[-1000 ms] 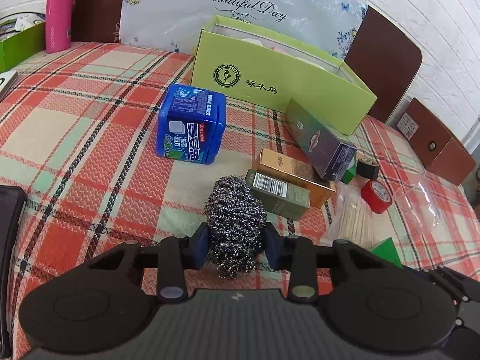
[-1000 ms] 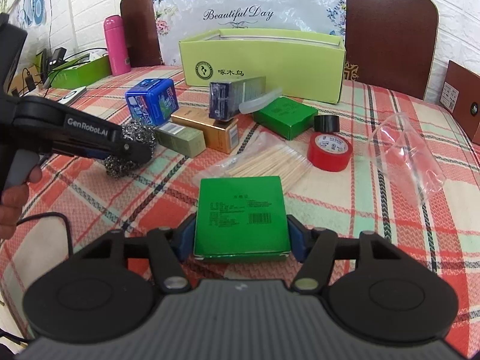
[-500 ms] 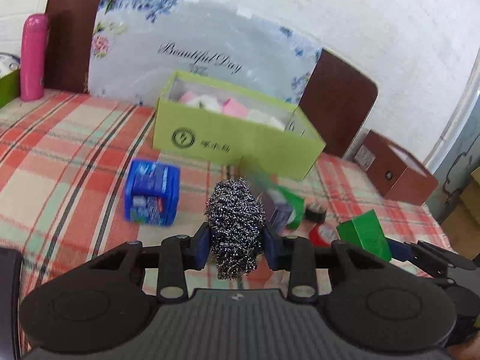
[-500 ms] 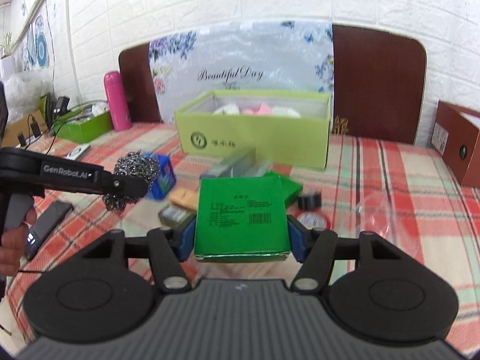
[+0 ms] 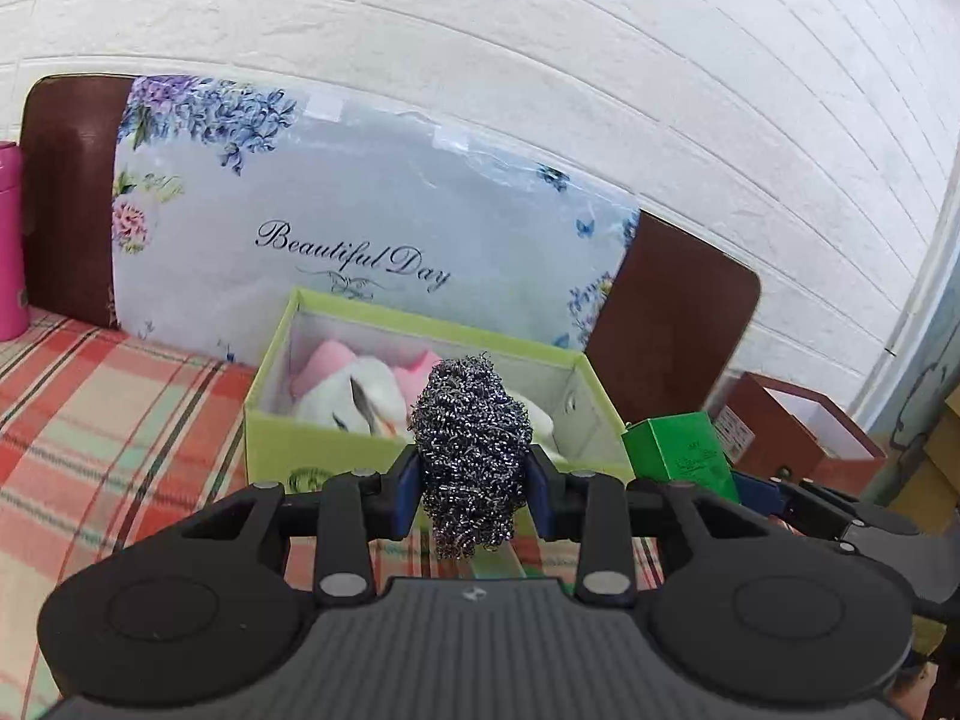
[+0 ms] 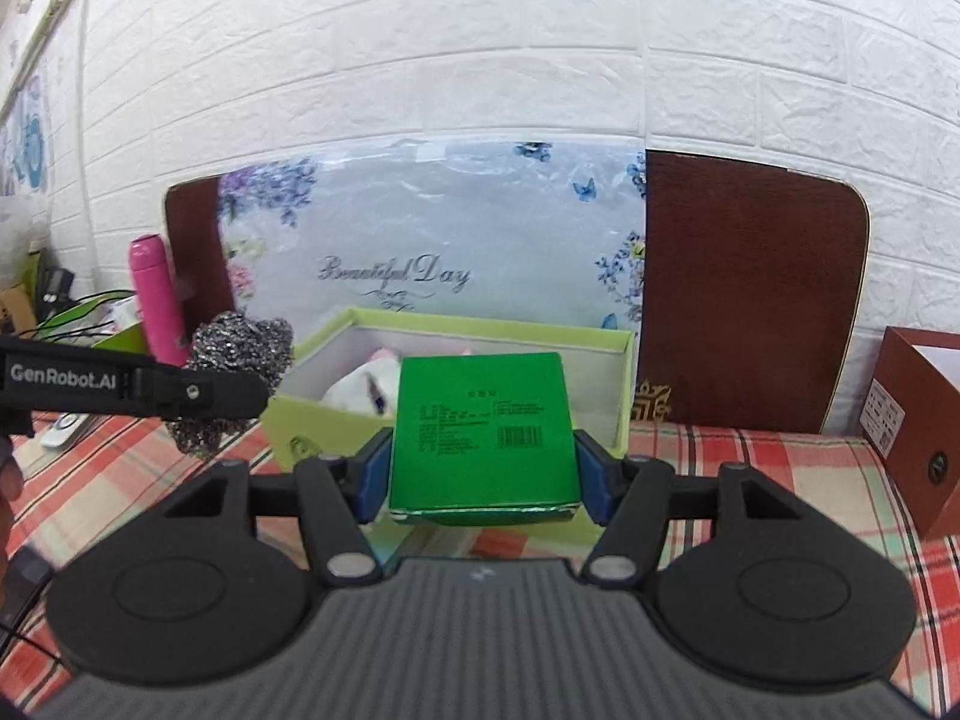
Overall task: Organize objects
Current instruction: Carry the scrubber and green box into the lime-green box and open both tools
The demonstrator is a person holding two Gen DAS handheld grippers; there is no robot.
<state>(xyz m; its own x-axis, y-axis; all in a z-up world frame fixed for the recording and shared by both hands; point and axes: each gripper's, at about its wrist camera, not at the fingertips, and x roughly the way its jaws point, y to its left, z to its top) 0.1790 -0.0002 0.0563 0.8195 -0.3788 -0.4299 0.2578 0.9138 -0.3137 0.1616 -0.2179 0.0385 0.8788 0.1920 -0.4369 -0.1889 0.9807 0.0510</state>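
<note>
My left gripper [image 5: 474,498] is shut on a steel wool scrubber [image 5: 471,450] and holds it in the air just in front of the open lime-green box [image 5: 273,420]. The scrubber also shows in the right wrist view [image 6: 240,360], left of that box [image 6: 300,414]. My right gripper [image 6: 483,480] is shut on a flat green carton [image 6: 480,432], raised before the box's front wall. The carton shows in the left wrist view [image 5: 681,450] at the right. White and pink soft items [image 5: 354,390] lie inside the box.
A floral "Beautiful Day" bag [image 5: 360,228] leans on a brown headboard [image 6: 750,288] behind the box. A pink bottle [image 6: 153,294] stands at the left. A brown box [image 6: 918,420] sits at the right. A plaid cloth [image 5: 90,420] covers the surface.
Both grippers have lifted off the cloth and moved forward up to the lime-green box, each still holding its object. The loose items on the cloth have dropped out of view.
</note>
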